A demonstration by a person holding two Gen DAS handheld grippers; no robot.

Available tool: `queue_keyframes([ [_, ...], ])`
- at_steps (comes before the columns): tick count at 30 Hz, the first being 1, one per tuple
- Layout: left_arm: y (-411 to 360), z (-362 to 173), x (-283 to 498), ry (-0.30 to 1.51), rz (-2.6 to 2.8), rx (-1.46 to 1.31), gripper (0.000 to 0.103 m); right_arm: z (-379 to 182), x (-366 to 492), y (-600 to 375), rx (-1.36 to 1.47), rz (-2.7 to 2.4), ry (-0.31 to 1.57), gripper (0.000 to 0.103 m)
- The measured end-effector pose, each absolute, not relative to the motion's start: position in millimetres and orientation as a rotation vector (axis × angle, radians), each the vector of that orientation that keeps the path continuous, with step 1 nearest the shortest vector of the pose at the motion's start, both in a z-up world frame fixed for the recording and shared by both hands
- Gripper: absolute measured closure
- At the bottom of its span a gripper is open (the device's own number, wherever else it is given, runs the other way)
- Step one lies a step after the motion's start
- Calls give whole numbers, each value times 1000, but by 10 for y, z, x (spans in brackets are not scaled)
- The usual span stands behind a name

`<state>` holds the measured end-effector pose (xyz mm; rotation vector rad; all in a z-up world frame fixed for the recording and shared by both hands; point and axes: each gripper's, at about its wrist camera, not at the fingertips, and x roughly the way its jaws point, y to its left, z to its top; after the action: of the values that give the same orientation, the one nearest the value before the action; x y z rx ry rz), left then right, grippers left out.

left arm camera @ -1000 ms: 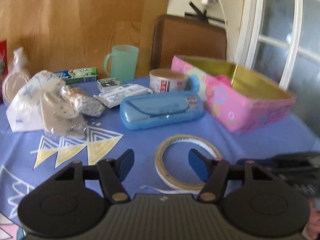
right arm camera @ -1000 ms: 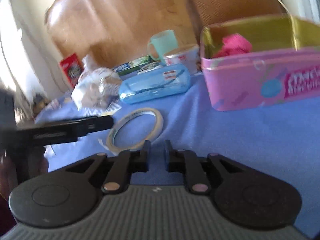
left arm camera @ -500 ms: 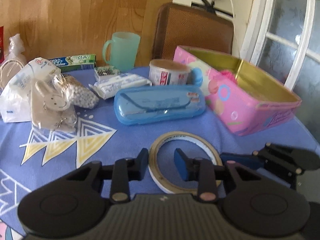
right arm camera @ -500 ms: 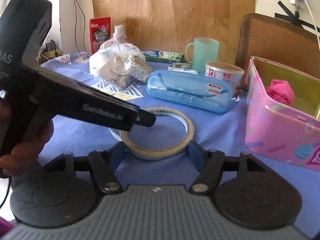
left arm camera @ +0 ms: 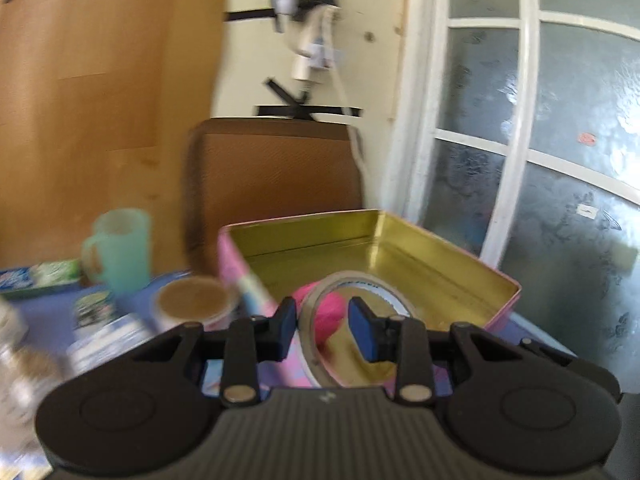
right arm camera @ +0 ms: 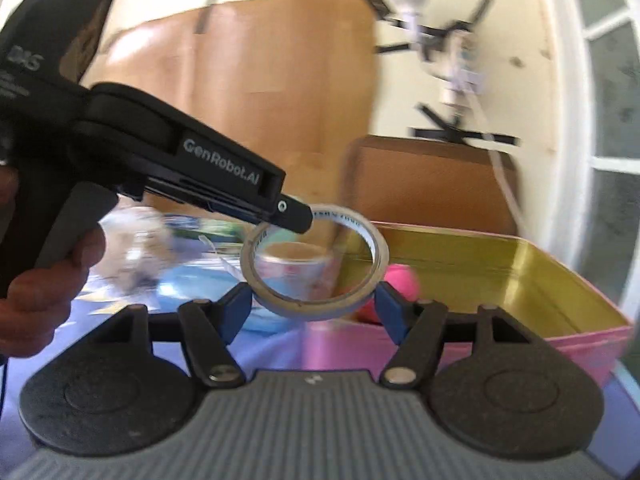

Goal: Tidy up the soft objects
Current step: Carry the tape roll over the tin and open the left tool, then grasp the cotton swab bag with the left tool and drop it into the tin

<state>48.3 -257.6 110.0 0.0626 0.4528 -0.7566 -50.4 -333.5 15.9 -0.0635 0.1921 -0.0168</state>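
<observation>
A roll of pale tape (left arm camera: 360, 280) hangs in the air, and my left gripper (left arm camera: 324, 322) is shut on its near wall. It is held over the near corner of the pink tin (left arm camera: 516, 290) with the gold inside. A pink soft thing (left arm camera: 330, 316) lies in that tin, seen through the ring. In the right wrist view the left gripper (right arm camera: 294, 216) reaches in from the left with the tape roll (right arm camera: 380, 254) hanging from its tip. My right gripper (right arm camera: 312, 306) stands open just behind the ring, pads apart from it. The pink soft thing (right arm camera: 402, 280) and the tin (right arm camera: 540, 348) lie beyond.
A mint mug (left arm camera: 120, 248), a round tub (left arm camera: 192, 300) and a green box (left arm camera: 44, 276) stand blurred on the blue cloth at the left. A brown chair back (left arm camera: 276, 176) rises behind the tin, with a window to the right. A hand (right arm camera: 40, 300) holds the left gripper.
The left gripper shut on the tape roll's wall and lifted it off the cloth towards the pink tin. The right gripper opened wide and rose a little.
</observation>
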Motion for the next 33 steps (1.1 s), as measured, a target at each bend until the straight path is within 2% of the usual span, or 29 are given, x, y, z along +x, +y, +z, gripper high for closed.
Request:
queue_keyframes([
  [3,-2874,1039,552,476,-768,79,62,141,-346,-3608,-31,-128,212,32],
  [5,-2945,980,547,469,-721,106,60,96,-220,-3758,-28,-231,230,31],
  [9,-2695,924,454,456,-698,77,50,75,-267,-4013,73,-259,205,32],
  [12,-2348,845,356,450,-655,77,49,57,-344,-3987,80,-255,178,33],
  [13,-2238,824,332,453,-643,78,49,58,-380,-3942,83,-245,169,35],
  [15,-1975,735,261,461,-610,83,49,80,-413,-3850,85,-213,147,53],
  [18,-1530,570,156,477,-531,97,49,139,-340,-3680,74,-130,143,68],
  [27,-255,292,248,525,-130,-85,49,168,274,-2748,-5,223,311,69],
  [29,-34,256,373,575,-112,-217,50,171,481,-2493,-25,284,338,69],
  [33,84,250,377,569,-107,-284,49,220,906,-2012,-46,363,378,63],
])
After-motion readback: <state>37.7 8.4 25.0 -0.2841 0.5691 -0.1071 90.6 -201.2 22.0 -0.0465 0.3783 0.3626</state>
